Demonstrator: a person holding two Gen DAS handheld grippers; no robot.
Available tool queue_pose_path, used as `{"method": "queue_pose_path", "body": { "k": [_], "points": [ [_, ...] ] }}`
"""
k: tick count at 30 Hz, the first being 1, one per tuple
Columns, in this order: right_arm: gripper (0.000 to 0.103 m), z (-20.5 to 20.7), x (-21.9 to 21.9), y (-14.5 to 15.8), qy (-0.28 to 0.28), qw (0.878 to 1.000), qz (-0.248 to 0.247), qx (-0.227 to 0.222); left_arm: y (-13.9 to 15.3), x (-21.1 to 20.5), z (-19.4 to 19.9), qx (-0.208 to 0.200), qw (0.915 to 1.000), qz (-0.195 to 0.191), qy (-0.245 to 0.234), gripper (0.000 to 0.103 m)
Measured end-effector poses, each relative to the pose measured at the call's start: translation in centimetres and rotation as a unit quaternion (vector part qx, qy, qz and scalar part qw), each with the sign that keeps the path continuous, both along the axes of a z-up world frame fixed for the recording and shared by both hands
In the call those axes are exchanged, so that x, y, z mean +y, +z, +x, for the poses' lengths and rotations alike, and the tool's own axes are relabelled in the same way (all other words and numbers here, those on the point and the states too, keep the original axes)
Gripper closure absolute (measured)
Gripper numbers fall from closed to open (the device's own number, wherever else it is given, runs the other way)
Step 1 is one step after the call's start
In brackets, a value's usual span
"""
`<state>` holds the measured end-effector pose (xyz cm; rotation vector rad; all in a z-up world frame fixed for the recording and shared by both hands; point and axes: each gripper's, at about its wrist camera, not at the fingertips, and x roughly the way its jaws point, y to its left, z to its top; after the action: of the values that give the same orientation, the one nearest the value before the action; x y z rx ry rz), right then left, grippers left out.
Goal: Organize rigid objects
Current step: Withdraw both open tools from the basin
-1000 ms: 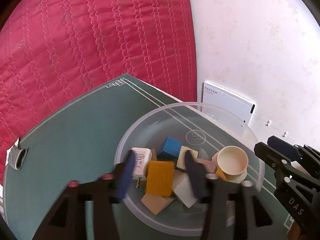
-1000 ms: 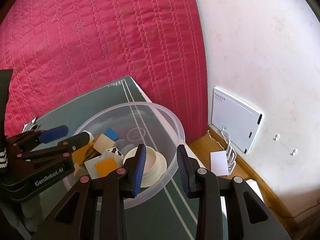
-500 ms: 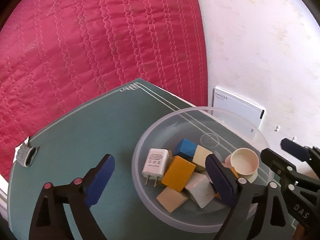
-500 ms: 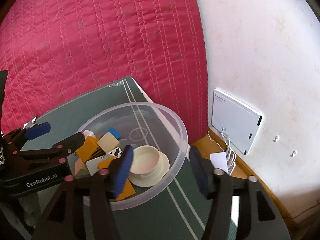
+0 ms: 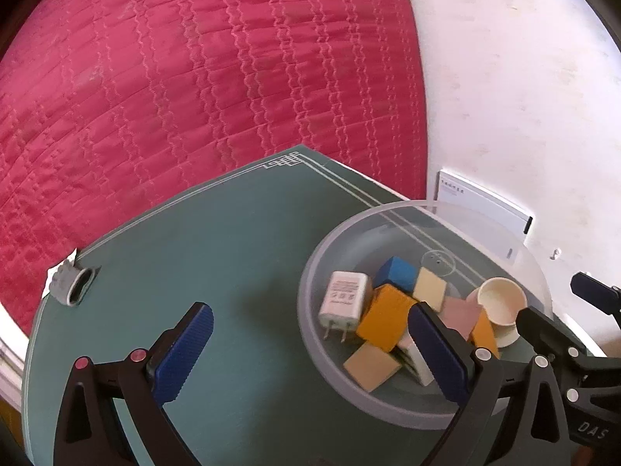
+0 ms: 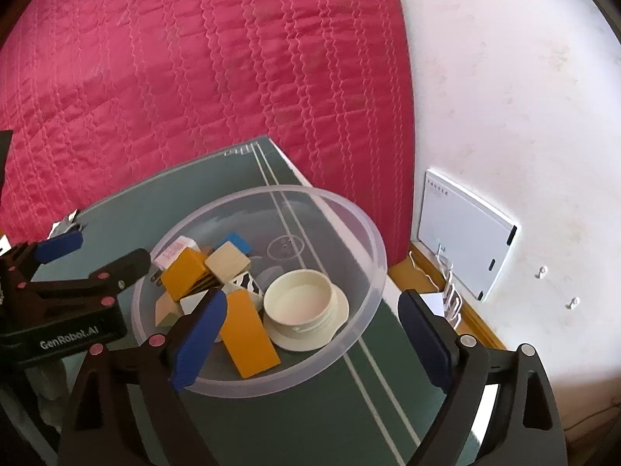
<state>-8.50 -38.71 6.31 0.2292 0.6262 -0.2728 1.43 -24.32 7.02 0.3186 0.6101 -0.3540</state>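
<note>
I seem to be looking into a bedroom at home. A bed with a quilted crimson bedspread (image 5: 186, 89) fills most of my view, right behind the small green tabletop (image 5: 217, 272). A plain white plaster wall (image 6: 524, 97) carries a white wall panel (image 6: 464, 233), and a strip of wooden floor (image 6: 434, 295) runs below it.

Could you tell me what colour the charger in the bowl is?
White charger, clearest in the left wrist view.
</note>
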Motion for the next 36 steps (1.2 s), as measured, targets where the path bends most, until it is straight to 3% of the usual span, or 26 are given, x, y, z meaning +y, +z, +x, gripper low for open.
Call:
{"method": "queue_pose_path", "body": {
  "k": [9,19,36],
  "points": [
    [0.005,-0.2,0.6,0.2,-0.002,1.000,-0.009,0.007,0.0,1.8,-0.5,-0.004,0.9999,0.000,0.016,0.001],
    [0.003,-0.5,2.6,0.7,0.004,0.998,-0.070,0.009,-0.1,2.7,-0.9,-0.013,0.9994,0.005,0.031,0.001],
    [0.003,-0.3,3.0,0.1,0.013,0.996,-0.080,0.028,-0.7,2.4,-1.5,-0.007,0.9994,0.020,0.027,0.001]
  ]
}}
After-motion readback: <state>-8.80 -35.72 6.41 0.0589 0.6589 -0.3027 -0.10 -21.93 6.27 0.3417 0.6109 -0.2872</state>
